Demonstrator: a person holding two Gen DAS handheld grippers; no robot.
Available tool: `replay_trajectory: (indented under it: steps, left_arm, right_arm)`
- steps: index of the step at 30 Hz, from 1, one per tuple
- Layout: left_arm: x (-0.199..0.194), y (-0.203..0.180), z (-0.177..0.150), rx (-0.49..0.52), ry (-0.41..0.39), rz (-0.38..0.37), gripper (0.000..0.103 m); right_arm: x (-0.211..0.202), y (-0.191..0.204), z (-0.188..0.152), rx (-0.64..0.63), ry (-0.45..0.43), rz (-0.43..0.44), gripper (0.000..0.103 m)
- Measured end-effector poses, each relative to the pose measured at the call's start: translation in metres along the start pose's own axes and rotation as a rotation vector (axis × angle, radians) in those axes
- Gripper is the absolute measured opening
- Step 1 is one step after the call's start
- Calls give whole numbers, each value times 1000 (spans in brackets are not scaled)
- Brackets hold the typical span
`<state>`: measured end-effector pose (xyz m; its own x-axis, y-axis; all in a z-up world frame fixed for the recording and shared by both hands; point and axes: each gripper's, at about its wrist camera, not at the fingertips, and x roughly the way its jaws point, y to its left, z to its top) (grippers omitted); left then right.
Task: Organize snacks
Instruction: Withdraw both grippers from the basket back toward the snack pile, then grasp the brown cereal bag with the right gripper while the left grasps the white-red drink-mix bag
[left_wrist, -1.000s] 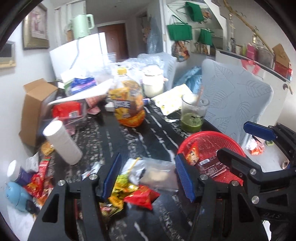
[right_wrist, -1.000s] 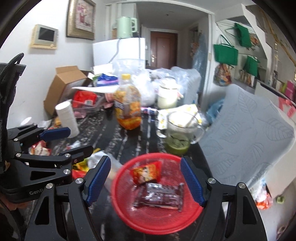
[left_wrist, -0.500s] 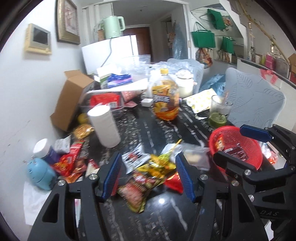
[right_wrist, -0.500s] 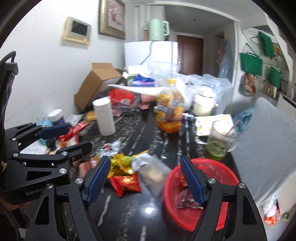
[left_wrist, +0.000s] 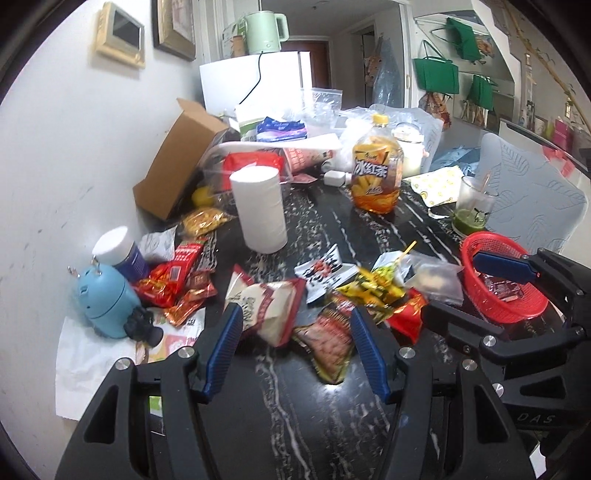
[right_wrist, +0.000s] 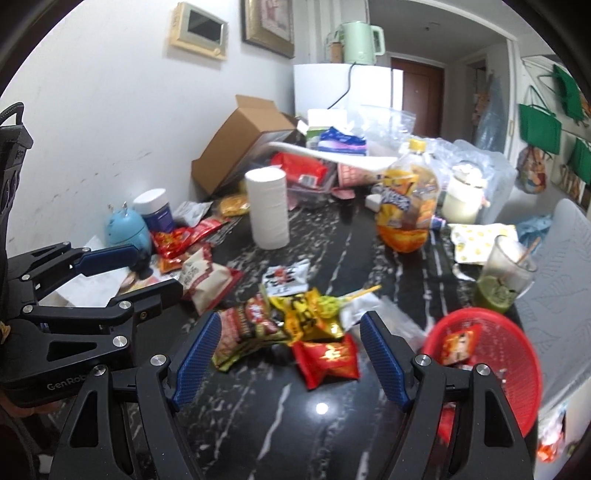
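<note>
Left gripper (left_wrist: 295, 345): jaws apart with nothing between the blue pads, hovering above the black marbled table (left_wrist: 295, 424); a white-and-maroon snack bag (left_wrist: 271, 308) lies just past its left pad and a dark red packet (left_wrist: 328, 343) just past its right one, neither touched.
Right gripper (right_wrist: 291, 354): jaws set wider, also empty; the red foil packet (right_wrist: 328, 360) and the yellow wrappers (right_wrist: 306, 317) lie on the table beyond the pads, clear of both.
Snack pile: loose packets heaped mid-table, between the two grippers and the paper roll (left_wrist: 258, 208); more red packets (left_wrist: 173, 277) sit by the wall beside a blue round gadget (left_wrist: 103, 302) and a white-capped jar (left_wrist: 118, 251).
Red basket (right_wrist: 495, 365): at the table's right edge, holding a small red packet (right_wrist: 458, 345) and a dark wrapper (partly hidden by the right gripper in the left wrist view).
Open room: bare tabletop lies under and just ahead of both grippers.
Crowded edges: the wall side is lined with packets and a cardboard box (left_wrist: 177, 158); the far end holds a tea bottle (left_wrist: 376, 170) and a glass of green drink (right_wrist: 506, 273), the glass near the basket.
Right side: a pale chair back (left_wrist: 532, 199) stands just off the table edge behind the basket.
</note>
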<state>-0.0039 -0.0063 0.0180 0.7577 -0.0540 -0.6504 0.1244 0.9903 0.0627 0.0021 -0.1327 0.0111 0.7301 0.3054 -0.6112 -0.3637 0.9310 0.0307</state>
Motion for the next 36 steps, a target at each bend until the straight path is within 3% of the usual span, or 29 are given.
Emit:
replay_trajectory:
  steps: [18,36]
  left_arm:
    - [45,47,-14,-84,80,-37,59]
    - [115,64,-5,-105,162,-151,59]
  right_arm:
    - [69,20,-6,-9,146,86,78]
    - [129,15,-9,-26,265,135,78]
